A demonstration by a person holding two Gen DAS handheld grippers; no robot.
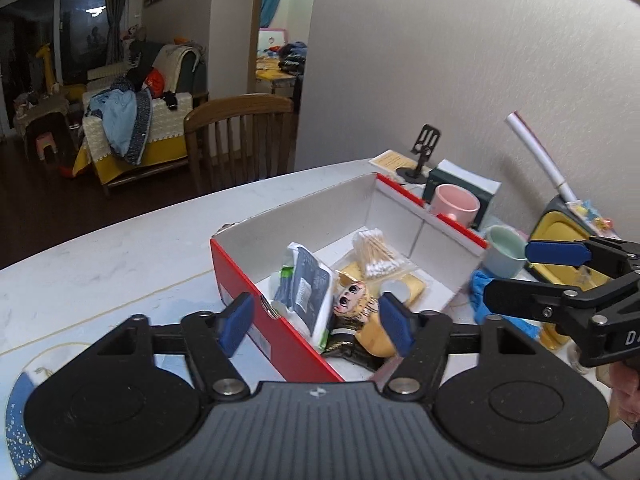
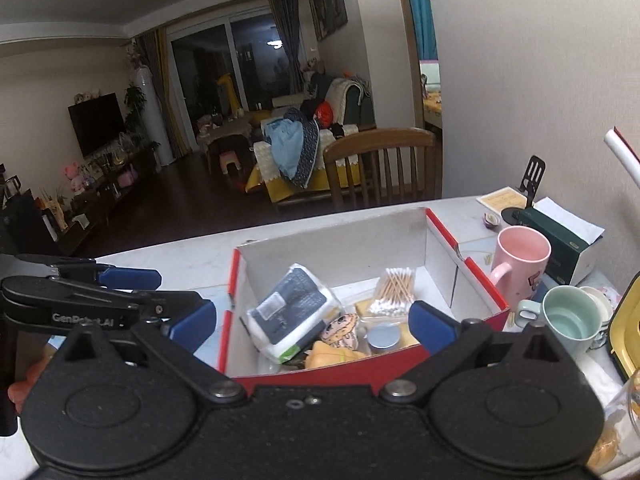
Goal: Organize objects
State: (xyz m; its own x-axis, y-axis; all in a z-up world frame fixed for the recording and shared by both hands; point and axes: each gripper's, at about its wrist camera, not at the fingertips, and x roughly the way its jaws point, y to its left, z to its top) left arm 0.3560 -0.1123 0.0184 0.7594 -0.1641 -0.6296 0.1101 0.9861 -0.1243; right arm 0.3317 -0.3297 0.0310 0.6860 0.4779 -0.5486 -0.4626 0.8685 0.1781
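- The red box (image 1: 280, 332) with a white inside sits on the pale counter (image 1: 120, 248), at lower centre of both wrist views; it already holds a wrapped tissue pack (image 1: 306, 286), a bag of cotton swabs (image 1: 378, 254), a doll head (image 1: 354, 300) and a small round tin (image 2: 383, 337).
- Left gripper (image 1: 316, 326): its fingers (image 1: 237, 324) are spread with nothing between the pads. In its own view the box's near wall runs on a slant between them, from mid-left toward the lower centre of the frame.
- Right gripper (image 2: 314, 326): its fingers (image 2: 434, 326) are spread wider, also pinching nothing; in its own view the box contents show through the gap.
- The loose things not yet in the box lie to the right of it in both frames: a pink mug (image 2: 520, 260), a green mug (image 2: 568, 316) and a blue cloth (image 1: 480, 288).
- My judgement: the right gripper is nearer these. In the left wrist view it reaches in from the right edge with its tips right beside the green mug (image 1: 506, 250).
- The green mug stands upright, mouth up; its handle points to the left of the right wrist frame, toward the box.
- The box's long axis runs away from the grippers toward the upper right of the left wrist frame, its far half bare, so there seems room for more.
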